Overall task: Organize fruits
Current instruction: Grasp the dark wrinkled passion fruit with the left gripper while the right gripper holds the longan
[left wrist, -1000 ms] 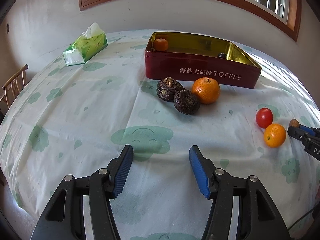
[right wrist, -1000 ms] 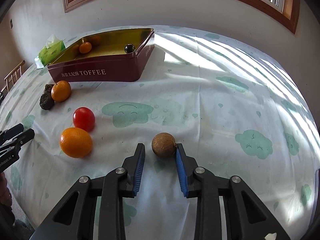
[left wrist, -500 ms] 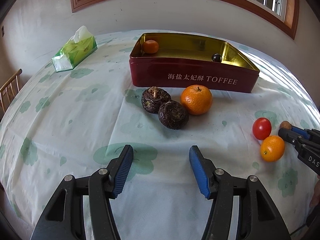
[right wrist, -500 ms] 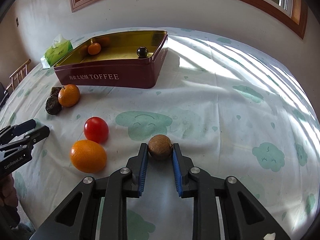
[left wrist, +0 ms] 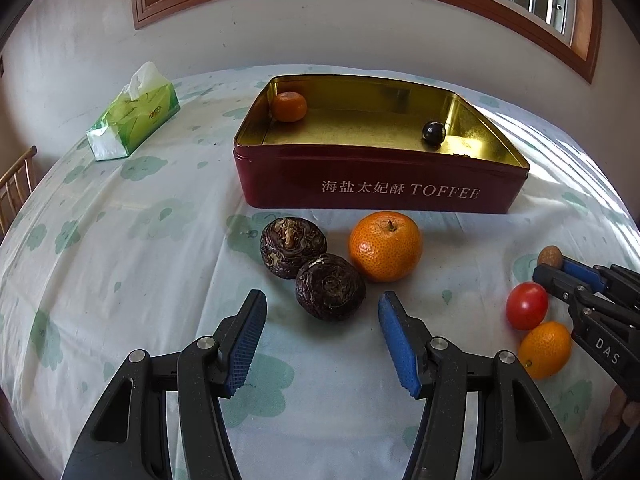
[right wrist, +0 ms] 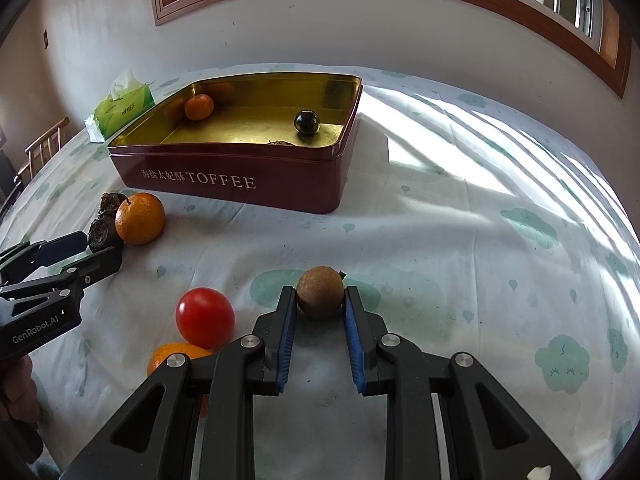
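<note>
since 1 s ago right gripper (right wrist: pixel 320 308) closed onto brown fruit (right wrist: pixel 320 297), clamped, in front of toffee tin (right wrist: pixel 240 178); left gripper (left wrist: pixel 322 320) open, nearer dark fruit (left wrist: pixel 330 286). step: pick-up. next: lift, carry into tin

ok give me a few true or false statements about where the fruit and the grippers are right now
1. The right gripper has its jaws shut on the small round brown fruit. True.
2. The red toffee tin holds nothing. False: a small orange mandarin and a shiny black ball-shaped fruit lie inside it.
3. The left gripper is open and holds nothing. True.
4. The red cherry tomato is inside the tin. False: it lies on the cloud-print tablecloth, left of the right gripper.
5. Two dark wrinkled fruits lie beside a large orange mandarin, in front of the tin. True.
</note>
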Tool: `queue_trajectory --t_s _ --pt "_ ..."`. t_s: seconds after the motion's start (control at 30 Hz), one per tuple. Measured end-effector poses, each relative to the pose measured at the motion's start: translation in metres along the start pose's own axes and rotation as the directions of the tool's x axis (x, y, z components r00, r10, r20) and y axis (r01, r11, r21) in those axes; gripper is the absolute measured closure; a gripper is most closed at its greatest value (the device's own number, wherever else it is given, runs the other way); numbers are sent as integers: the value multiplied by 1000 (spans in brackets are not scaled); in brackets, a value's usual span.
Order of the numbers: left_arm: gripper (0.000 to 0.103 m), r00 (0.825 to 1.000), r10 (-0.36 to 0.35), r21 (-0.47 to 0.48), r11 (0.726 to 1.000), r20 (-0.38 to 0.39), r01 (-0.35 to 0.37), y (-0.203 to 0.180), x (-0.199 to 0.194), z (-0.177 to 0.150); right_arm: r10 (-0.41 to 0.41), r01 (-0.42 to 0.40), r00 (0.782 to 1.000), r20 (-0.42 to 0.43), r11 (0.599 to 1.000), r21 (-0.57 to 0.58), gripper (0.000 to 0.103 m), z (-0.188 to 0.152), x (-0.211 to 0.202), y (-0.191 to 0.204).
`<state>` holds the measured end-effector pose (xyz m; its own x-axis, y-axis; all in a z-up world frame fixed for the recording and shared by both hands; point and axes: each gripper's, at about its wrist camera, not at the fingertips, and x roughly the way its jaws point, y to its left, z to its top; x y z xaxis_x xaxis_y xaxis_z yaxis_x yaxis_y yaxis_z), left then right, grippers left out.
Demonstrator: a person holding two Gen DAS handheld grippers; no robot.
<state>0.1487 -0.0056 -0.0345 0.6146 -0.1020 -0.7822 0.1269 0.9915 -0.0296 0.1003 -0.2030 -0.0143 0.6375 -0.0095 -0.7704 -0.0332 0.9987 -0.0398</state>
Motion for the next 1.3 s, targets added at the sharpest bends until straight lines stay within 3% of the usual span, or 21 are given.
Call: queue_trajectory --t_s 0.1,0.43,1.3 --pt "45 1000 -6 -7 1000 -2 5 1 4 3 3 -3 1000 3 1000 4 81 0 0 0" --pt "66 1000 -23 8 1000 8 23 0 5 3 3 -3 1000 3 1000 5 80 0 0 0" --pt "67 999 -38 11 999 23 38 -1 -8 -6 -2 2 1000 0 1000 1 81 -1 0 0"
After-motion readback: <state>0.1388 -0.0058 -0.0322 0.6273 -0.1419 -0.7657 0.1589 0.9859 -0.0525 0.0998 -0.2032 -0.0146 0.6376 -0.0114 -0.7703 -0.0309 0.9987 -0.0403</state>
